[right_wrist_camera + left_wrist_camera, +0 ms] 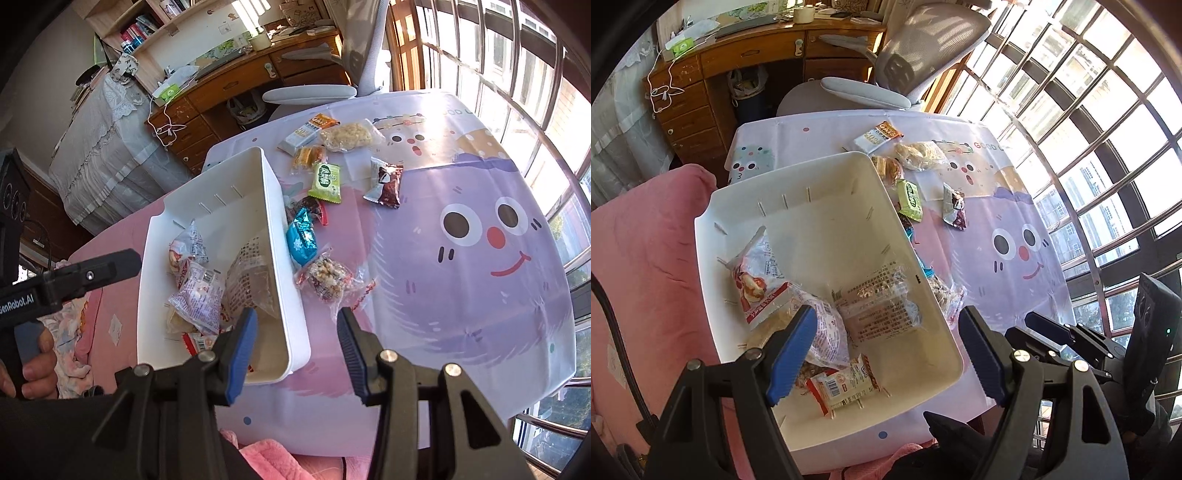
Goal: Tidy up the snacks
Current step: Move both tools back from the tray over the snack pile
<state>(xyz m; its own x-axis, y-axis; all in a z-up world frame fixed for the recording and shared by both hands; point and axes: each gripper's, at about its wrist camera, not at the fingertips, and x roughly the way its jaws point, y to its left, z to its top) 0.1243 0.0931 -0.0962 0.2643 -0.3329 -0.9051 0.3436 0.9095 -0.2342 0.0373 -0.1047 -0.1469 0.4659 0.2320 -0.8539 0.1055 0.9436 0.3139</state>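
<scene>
Both grippers, left [886, 354] & right [297, 354], hang open & empty above the white bin [291, 295] w/ some snacks inside, others [325, 280] loose on bench [480, 332], likely awaiting pickup.

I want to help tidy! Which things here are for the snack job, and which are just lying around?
For the job:
white bin
green packet
blue packet
brown packet
rice cake

Just lying about:
chair
desk
tape roll
tissue pack
</scene>
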